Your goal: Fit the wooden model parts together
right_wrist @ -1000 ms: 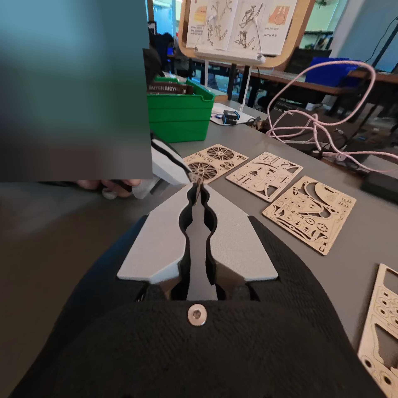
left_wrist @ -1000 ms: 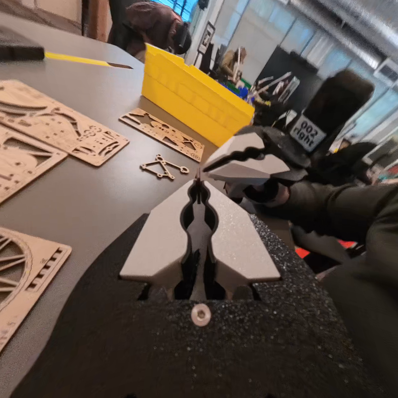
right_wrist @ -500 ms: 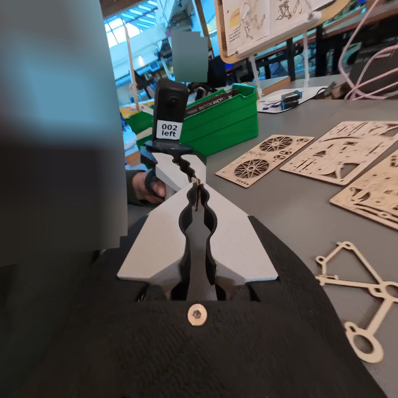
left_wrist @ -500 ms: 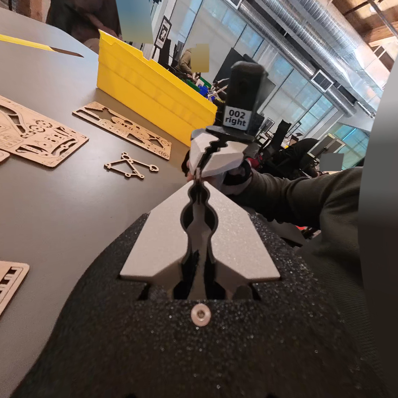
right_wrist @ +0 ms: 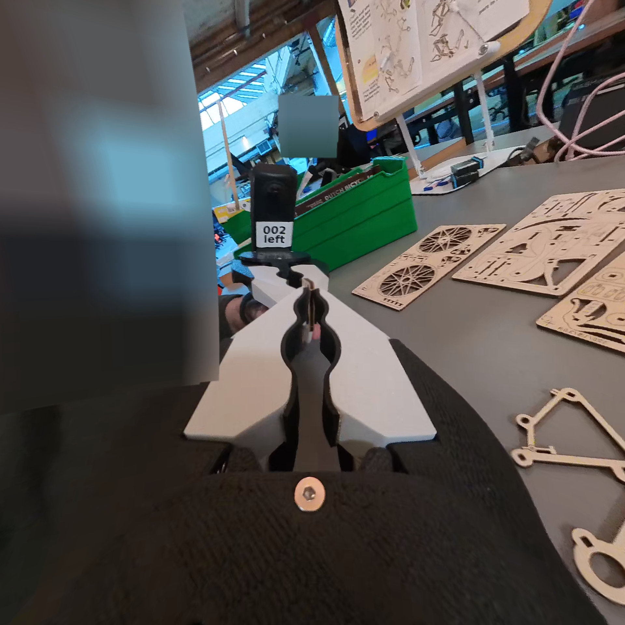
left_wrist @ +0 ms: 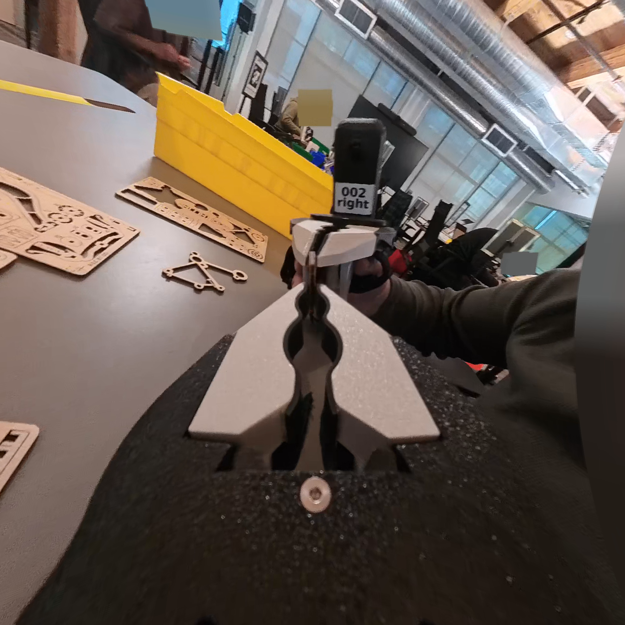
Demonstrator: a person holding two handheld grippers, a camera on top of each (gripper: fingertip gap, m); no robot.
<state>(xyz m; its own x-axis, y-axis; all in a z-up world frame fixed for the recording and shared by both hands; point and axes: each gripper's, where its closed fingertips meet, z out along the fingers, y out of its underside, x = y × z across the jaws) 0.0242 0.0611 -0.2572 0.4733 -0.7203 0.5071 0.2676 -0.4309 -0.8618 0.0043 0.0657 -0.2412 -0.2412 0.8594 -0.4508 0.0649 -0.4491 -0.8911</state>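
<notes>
My left gripper (left_wrist: pixel 311 287) and right gripper (right_wrist: pixel 310 292) face each other tip to tip above the grey table (left_wrist: pixel 84 338). Each is shut on a thin wooden part seen edge-on. The part (left_wrist: pixel 310 270) spans the short gap between the two sets of tips, and in the right wrist view (right_wrist: pixel 309 307) it shows as two thin layers pressed side by side. The right gripper (left_wrist: pixel 316 252) stands upright opposite in the left wrist view. The left gripper (right_wrist: pixel 301 275) shows likewise in the right wrist view. How the layers join is hidden by the fingers.
Several laser-cut wooden sheets (left_wrist: pixel 61 233) (right_wrist: pixel 429 260) lie on the table. A loose triangular frame piece (left_wrist: pixel 203 274) (right_wrist: pixel 575 436) lies close by. A yellow bin (left_wrist: pixel 236 159), a green bin (right_wrist: pixel 355 220) and an instruction board (right_wrist: pixel 422 50) stand at the back. Pink cables (right_wrist: pixel 575 84) hang at the far right. Only a small space, under 4 cm, lies between the two pairs of fingers.
Both grippers have lifted and tilted up from the table, still shut and tip to tip. The right gripper has turned from lying sideways to upright.
</notes>
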